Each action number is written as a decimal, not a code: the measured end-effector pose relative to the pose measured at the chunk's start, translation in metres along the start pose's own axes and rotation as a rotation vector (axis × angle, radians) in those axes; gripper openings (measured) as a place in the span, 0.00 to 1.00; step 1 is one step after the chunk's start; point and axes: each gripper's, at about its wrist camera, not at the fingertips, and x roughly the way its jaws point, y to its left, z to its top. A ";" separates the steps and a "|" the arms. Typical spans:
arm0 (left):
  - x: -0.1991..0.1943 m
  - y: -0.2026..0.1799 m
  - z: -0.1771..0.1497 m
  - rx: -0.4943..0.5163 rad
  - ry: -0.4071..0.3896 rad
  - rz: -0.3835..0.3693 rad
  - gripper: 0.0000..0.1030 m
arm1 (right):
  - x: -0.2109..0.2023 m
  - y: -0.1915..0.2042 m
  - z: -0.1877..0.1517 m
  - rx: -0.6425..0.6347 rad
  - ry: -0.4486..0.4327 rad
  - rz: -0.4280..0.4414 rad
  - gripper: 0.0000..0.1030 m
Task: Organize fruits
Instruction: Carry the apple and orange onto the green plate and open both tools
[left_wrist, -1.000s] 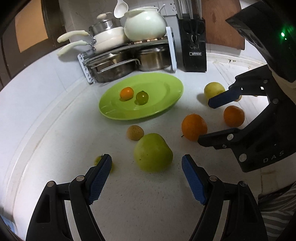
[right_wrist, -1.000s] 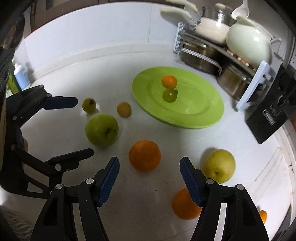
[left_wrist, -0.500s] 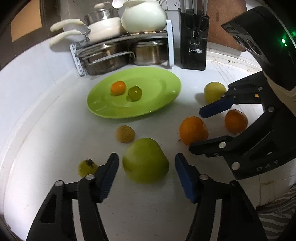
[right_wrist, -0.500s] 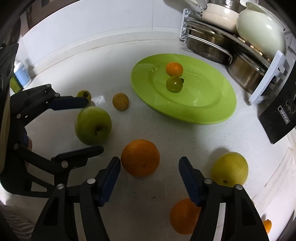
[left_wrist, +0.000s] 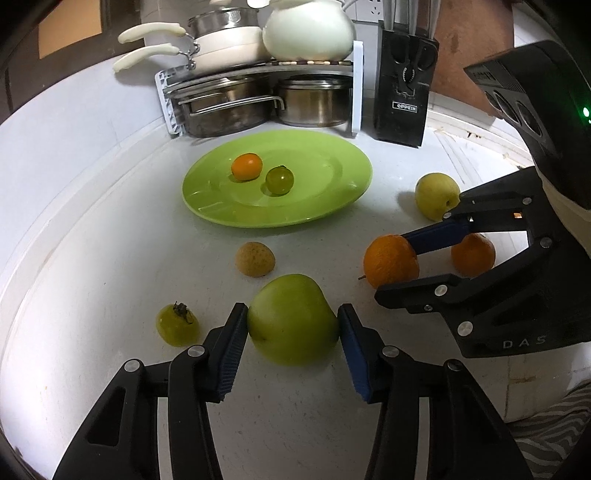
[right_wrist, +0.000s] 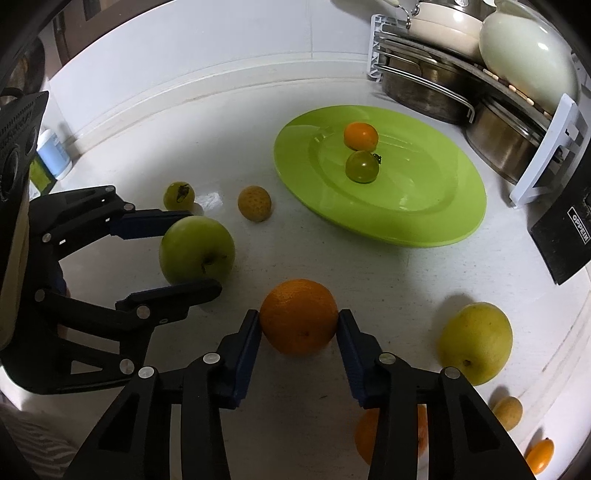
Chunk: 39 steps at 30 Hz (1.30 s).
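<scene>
My left claw (left_wrist: 291, 334) has just closed onto the big green apple (left_wrist: 293, 319), my right claw (right_wrist: 298, 338) onto the large round orange (right_wrist: 299, 315), both fruits resting on the white surface (left_wrist: 110, 258). A tan bumpy fruit (left_wrist: 255, 258) lies between the apple and the lime-green plate (left_wrist: 332, 199), which carries two small fruits

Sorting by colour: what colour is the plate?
Lime green plate, clearest in the right wrist view.
</scene>
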 end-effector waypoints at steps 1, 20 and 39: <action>-0.002 0.001 0.001 -0.008 -0.003 0.002 0.48 | -0.002 0.000 0.000 0.002 -0.006 -0.004 0.42; -0.032 0.006 0.035 -0.152 -0.102 0.035 0.48 | -0.050 -0.019 0.008 0.076 -0.145 -0.042 0.41; 0.004 0.026 0.117 -0.145 -0.097 0.043 0.48 | -0.058 -0.073 0.076 0.099 -0.231 -0.095 0.42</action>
